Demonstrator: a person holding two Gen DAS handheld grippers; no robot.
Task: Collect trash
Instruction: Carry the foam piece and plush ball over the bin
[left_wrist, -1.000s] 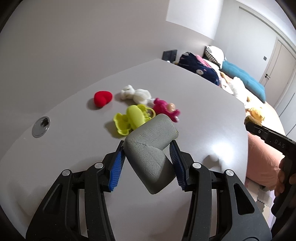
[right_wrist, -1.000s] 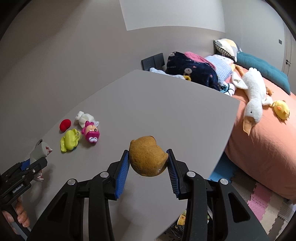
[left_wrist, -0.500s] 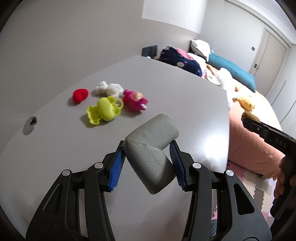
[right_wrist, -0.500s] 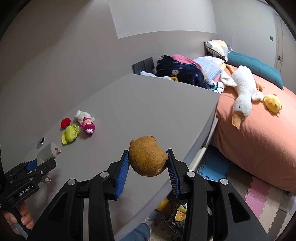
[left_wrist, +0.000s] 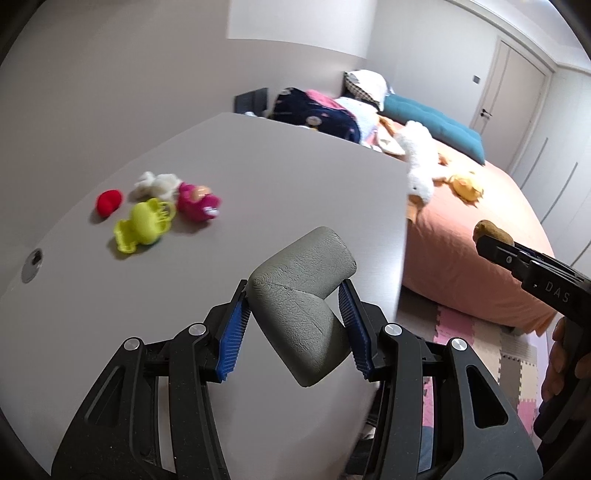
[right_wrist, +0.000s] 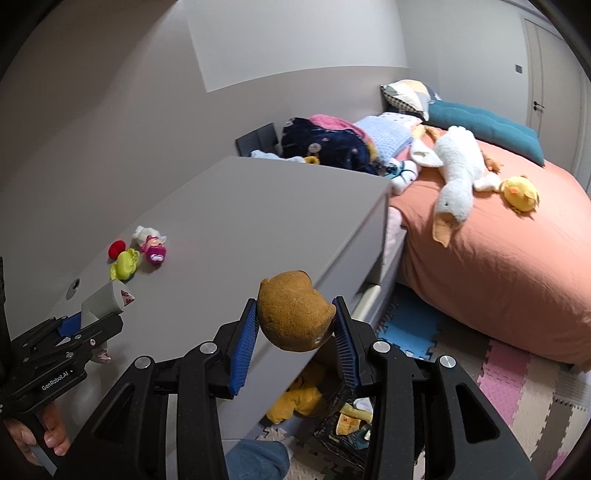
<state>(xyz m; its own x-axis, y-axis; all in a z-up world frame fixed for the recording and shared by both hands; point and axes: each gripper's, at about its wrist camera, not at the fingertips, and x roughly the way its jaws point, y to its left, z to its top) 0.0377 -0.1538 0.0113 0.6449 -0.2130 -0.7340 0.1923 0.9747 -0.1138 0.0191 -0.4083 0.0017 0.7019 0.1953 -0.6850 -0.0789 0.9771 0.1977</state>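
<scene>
Right wrist view: right tongs (right_wrist: 293, 332) clamped on brown lump (right_wrist: 293, 317), left tongs (left_wrist: 293, 321) on grey foam corner (left_wrist: 301, 306); both have slid past the worktop (right_wrist: 240, 206) edge, trash bag (right_wrist: 347, 428) now showing below

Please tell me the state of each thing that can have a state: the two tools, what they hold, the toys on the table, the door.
Left tool: shut on the grey foam piece.
Right tool: shut on the brown lump.
Small toys: lying grouped on the table, untouched.
White goose plush: lying on the bed.
Door: closed.
</scene>
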